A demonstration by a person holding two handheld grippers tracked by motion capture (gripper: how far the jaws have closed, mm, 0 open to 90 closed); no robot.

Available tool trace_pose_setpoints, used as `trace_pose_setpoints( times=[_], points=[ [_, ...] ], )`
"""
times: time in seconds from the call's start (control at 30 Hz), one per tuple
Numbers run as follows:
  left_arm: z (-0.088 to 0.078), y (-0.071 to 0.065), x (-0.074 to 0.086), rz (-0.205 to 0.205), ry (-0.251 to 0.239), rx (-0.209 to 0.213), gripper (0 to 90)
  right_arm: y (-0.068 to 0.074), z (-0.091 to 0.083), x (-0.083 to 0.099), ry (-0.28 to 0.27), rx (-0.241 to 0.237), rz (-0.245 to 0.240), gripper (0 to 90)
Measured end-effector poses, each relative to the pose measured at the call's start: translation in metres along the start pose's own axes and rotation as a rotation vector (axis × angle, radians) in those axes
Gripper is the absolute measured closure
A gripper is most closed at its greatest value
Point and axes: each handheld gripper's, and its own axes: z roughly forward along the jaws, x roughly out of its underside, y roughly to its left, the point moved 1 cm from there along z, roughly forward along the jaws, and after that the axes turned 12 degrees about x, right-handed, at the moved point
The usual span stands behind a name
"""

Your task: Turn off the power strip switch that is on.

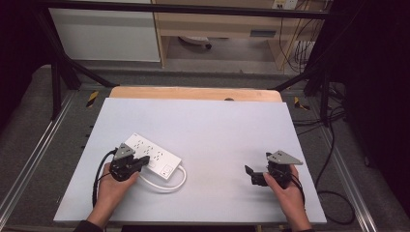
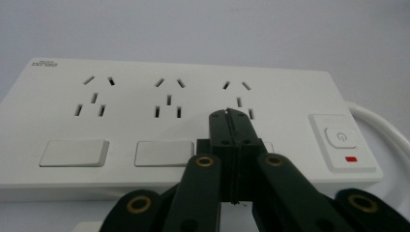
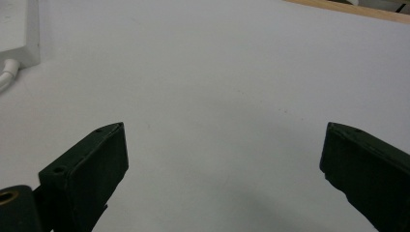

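Note:
A white power strip (image 1: 151,154) lies on the left half of the table, its white cable (image 1: 167,186) looping off its right end. In the left gripper view the power strip (image 2: 145,96) has three socket groups, two rocker switches (image 2: 74,152) in sight and a power button (image 2: 341,137) above a red mark. My left gripper (image 2: 229,115) is shut with nothing between its jaws, its tips over the spot below the third socket group; what lies under them is hidden. My right gripper (image 1: 251,175) hovers over bare table at the right, jaws wide open (image 3: 225,145) and empty.
The table top (image 1: 217,125) is a pale sheet with a wooden edge (image 1: 193,93) at the back. A corner of the power strip (image 3: 19,29) and its cable (image 3: 7,72) show at the upper left of the right gripper view. Black cables (image 1: 333,193) hang beyond the right edge.

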Motion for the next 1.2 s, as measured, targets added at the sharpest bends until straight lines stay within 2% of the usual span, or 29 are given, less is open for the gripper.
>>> trace_pose_setpoints(
  times=[0.83,1.2],
  points=[
    [0.0010,0.0013,0.0005,0.000,0.002,-0.001,89.8,0.0004,0.0001,0.0001,0.002,0.000,-0.003,3.7],
    [0.0009,0.0012,0.0007,0.016,0.011,-0.011,90.0,0.0004,-0.0001,0.0000,0.001,-0.001,-0.004,3.7]
  ],
)
